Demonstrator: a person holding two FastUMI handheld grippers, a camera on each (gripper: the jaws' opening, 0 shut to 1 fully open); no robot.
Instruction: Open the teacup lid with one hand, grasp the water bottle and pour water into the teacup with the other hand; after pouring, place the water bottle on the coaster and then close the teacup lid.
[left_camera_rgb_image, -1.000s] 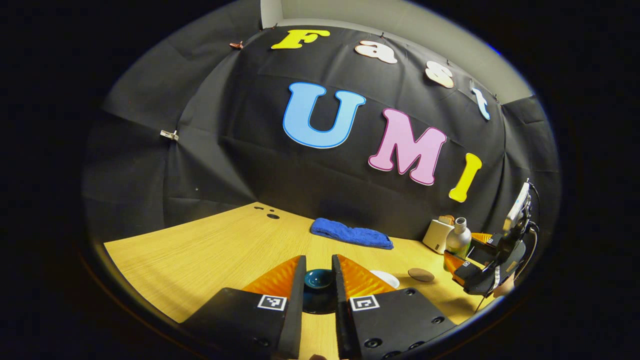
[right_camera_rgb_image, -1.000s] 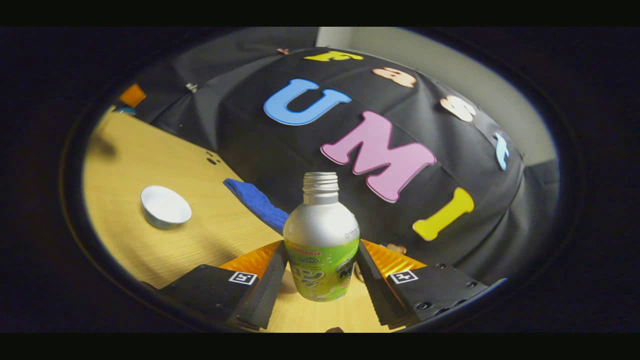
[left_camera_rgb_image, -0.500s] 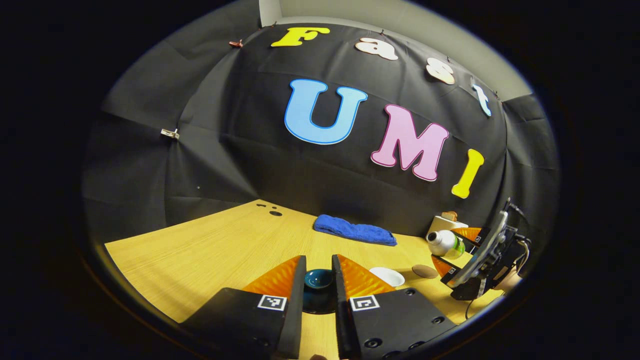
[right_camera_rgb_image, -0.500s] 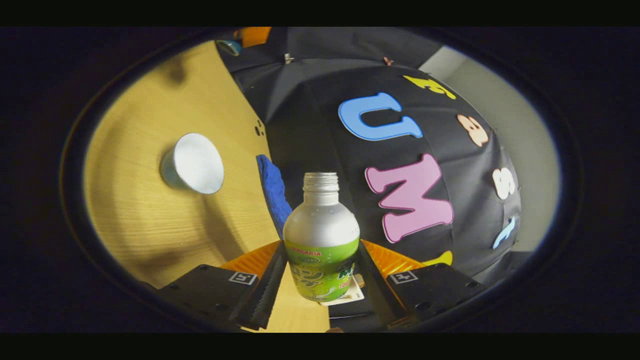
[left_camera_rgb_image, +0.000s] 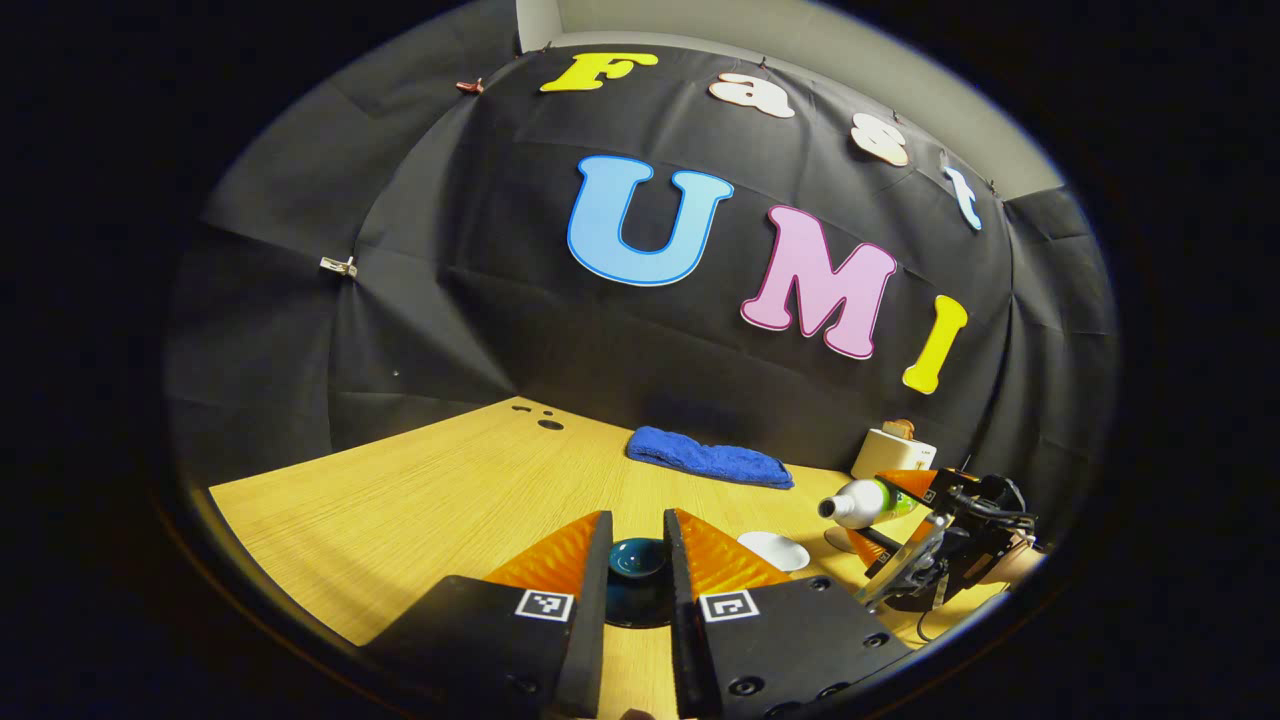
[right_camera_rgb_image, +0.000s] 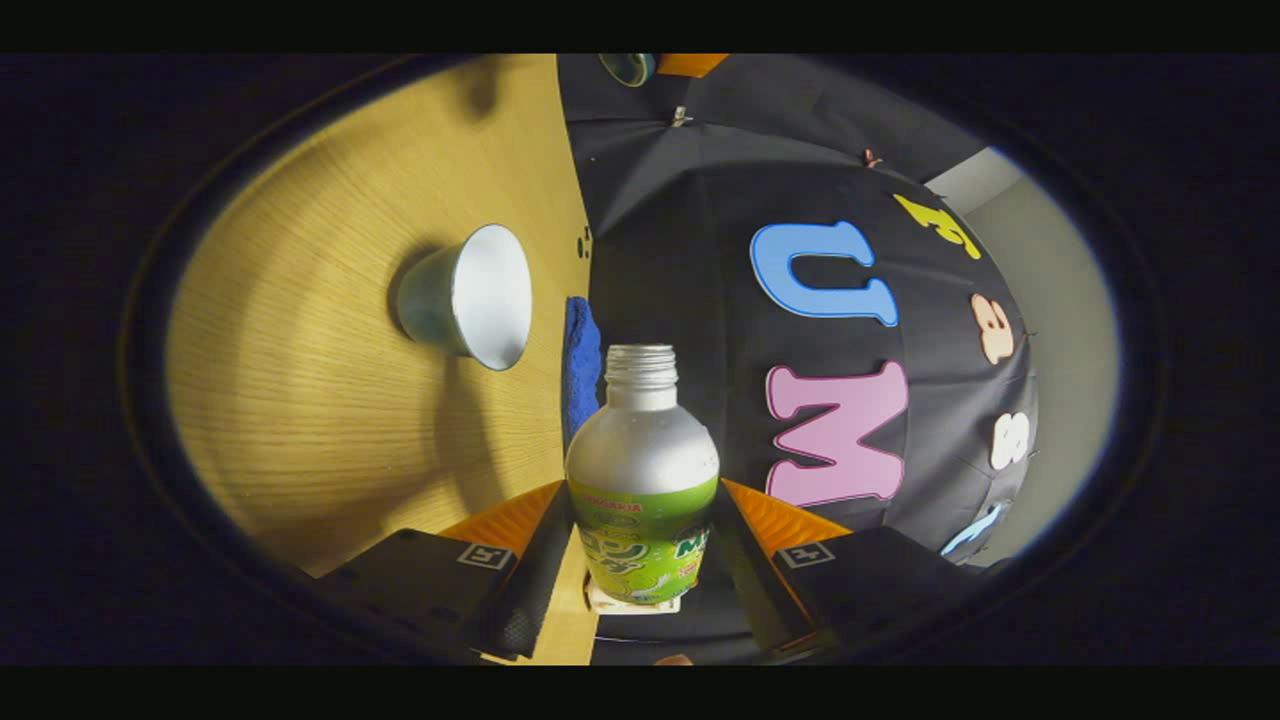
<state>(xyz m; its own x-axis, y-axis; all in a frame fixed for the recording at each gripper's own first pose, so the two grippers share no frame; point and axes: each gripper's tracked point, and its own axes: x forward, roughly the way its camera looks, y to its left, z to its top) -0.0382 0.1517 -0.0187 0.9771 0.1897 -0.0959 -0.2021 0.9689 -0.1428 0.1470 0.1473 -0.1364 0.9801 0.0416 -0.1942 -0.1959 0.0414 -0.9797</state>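
Observation:
My left gripper (left_camera_rgb_image: 637, 520) is shut on the dark teal teacup lid (left_camera_rgb_image: 637, 558) and holds it just above the wooden table. The white teacup (left_camera_rgb_image: 773, 550) stands uncovered to the right of it; in the right gripper view the teacup (right_camera_rgb_image: 470, 295) lies up and to the left of the bottle. My right gripper (right_camera_rgb_image: 642, 500) is shut on the green-labelled silver water bottle (right_camera_rgb_image: 642, 450), which has no cap. In the left gripper view the bottle (left_camera_rgb_image: 855, 502) lies almost level in the right gripper (left_camera_rgb_image: 885, 510), its mouth pointing at the cup. A round brown coaster (left_camera_rgb_image: 832, 540) lies partly hidden below the bottle.
A folded blue towel (left_camera_rgb_image: 710, 460) lies by the back wall, and a small white box (left_camera_rgb_image: 893, 452) stands at the far right. Bare table (left_camera_rgb_image: 400, 500) stretches to the left. In the right gripper view the left gripper with the lid (right_camera_rgb_image: 628, 66) sits at the top edge.
My right gripper has rolled the bottle from upright to almost level and carried it closer to the teacup. The left gripper has stayed put with the lid.

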